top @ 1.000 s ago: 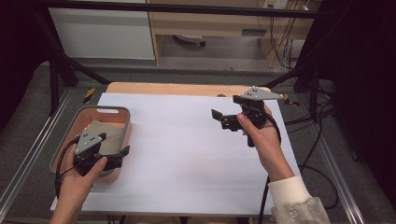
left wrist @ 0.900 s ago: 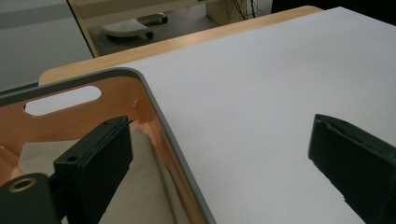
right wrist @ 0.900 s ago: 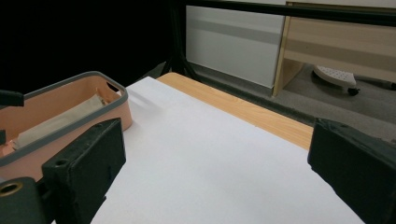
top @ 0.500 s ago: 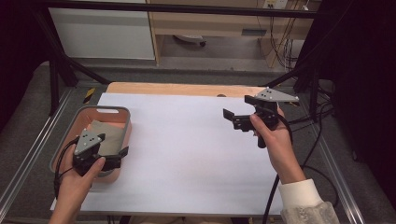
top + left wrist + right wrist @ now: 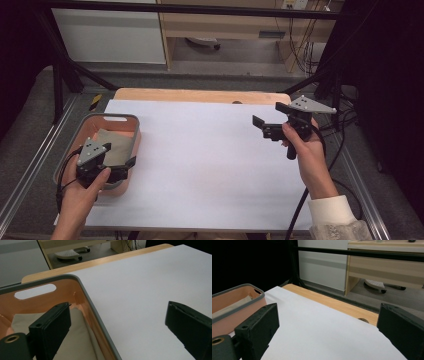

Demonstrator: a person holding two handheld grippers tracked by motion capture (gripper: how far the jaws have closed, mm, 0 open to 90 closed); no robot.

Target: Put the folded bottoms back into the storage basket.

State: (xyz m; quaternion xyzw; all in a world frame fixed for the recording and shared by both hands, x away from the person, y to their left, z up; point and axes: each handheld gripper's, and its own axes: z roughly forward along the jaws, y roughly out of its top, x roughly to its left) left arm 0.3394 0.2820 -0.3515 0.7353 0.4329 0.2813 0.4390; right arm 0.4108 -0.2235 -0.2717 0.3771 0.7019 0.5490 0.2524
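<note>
Both jaw pairs spread, empty: left gripper [image 5: 131, 164] straddling basket [image 5: 98, 315] rim over folded cloth [image 5: 75, 340]; right gripper [image 5: 260, 121] raised above white table [image 5: 200, 150].

You get even, bright light on the white table sheet [image 5: 200, 150], dark surroundings, and slightly soft, blurred near jaws.

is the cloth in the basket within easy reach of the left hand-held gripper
Probably yes: the left hand-held gripper is open, straddling the basket rim, one jaw already over the beige cloth, with nothing covering it.
</note>
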